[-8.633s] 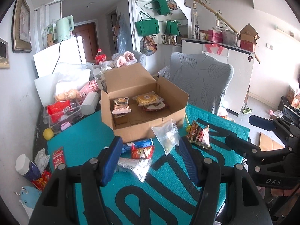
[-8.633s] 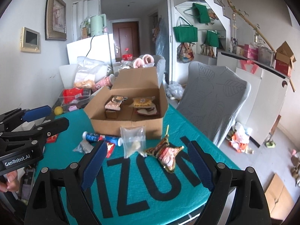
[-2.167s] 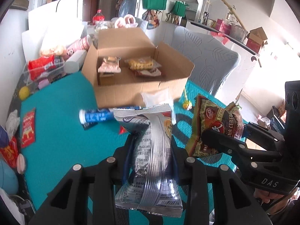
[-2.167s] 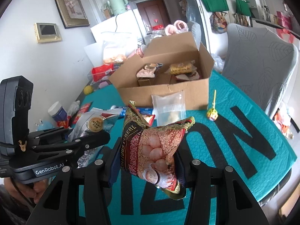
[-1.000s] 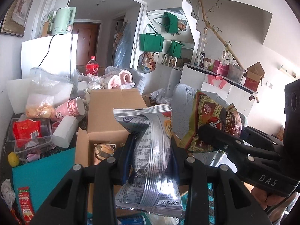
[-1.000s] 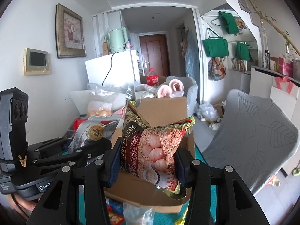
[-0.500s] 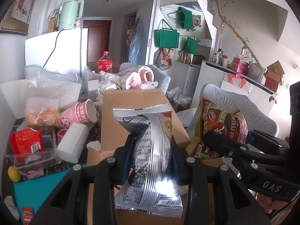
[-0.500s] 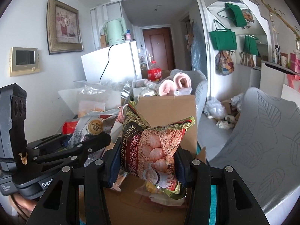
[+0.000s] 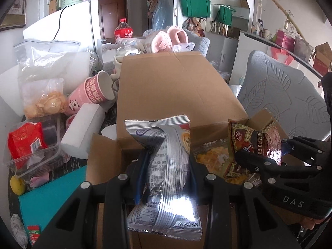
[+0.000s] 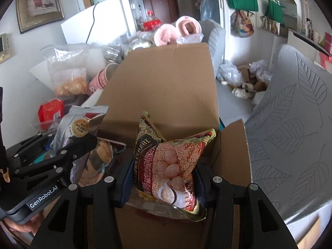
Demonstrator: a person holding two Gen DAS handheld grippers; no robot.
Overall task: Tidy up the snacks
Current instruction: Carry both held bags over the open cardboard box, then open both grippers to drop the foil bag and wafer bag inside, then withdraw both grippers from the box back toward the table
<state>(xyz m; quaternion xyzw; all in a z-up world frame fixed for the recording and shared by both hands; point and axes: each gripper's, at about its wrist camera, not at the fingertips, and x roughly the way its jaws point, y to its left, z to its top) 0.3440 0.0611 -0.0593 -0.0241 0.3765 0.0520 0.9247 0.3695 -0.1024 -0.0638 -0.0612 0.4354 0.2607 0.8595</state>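
A silver snack packet (image 9: 168, 166) stands upright, clamped at its middle between the fingers of the left tongs (image 9: 167, 166), directly above the open cardboard box (image 9: 166, 95). Just to its right, the right tongs (image 10: 161, 170) are clamped on a red-and-gold cereal snack bag (image 10: 172, 159), which is also held upright over the box opening. The two pairs of tongs sit side by side, close together, each visible from the other's camera. Below and between them, inside the box, lies a yellow snack packet (image 9: 213, 157). Beyond both tongs the box's rear flap (image 10: 166, 78) stands up. To the left of the left tongs, on the desk (image 9: 47, 195), are a clear plastic tub (image 9: 31, 151) with a red packet (image 9: 22, 143) in it, a pink paper cup (image 9: 91, 93) lying on its side and a white block (image 9: 83, 130). To the right of the right tongs is a grey leaf-patterned chair (image 10: 290, 134).
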